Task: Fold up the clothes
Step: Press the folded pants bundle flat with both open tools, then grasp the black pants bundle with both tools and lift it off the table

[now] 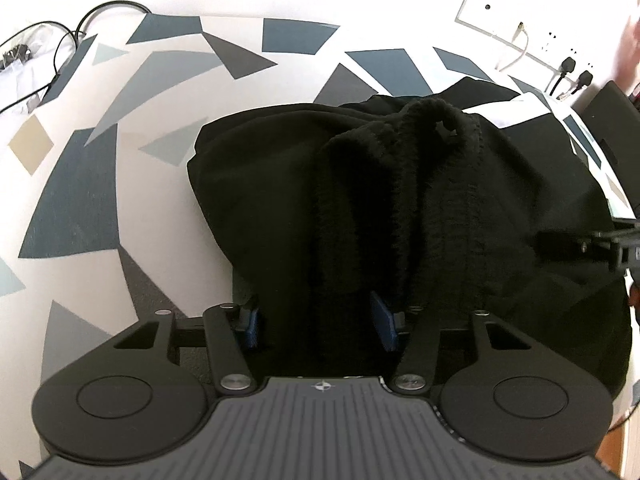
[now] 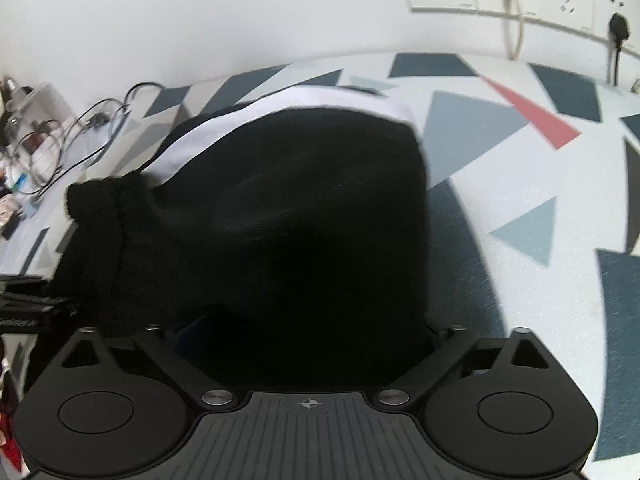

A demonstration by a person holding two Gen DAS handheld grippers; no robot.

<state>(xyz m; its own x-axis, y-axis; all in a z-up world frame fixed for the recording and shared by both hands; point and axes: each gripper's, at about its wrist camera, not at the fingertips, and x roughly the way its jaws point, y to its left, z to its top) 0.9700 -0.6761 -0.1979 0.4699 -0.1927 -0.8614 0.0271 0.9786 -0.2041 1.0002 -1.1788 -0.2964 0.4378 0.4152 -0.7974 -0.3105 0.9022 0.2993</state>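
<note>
Your left gripper point(image 1: 316, 320) grips a bunched fold of the black garment point(image 1: 400, 208), its blue pads point(image 1: 382, 322) set narrowly apart with dark cloth filling the gap between them. In the right wrist view, your right gripper point(image 2: 308, 336) is buried in the same black garment point(image 2: 304, 216); its fingertips are hidden under the cloth, so whether it is clamped cannot be told.

The garment lies straight ahead of both grippers, heaped on the counter point(image 1: 80, 184) with its patterned grey, blue and white covering. Its ribbed cuff or hem point(image 1: 436, 120) rises at the far side of the heap from the left gripper, and a white stripe point(image 2: 224, 128) runs along the far edge as the right one sees it. Each gripper shows at the other's side edge, so the two hold it from neighbouring points along the near edge.

The next fold looks likely to carry this near edge away from you, toward the wall sockets point(image 2: 568, 0).

No containers are in view; loose cables point(image 1: 60, 52) lie at the counter's far left.
</note>
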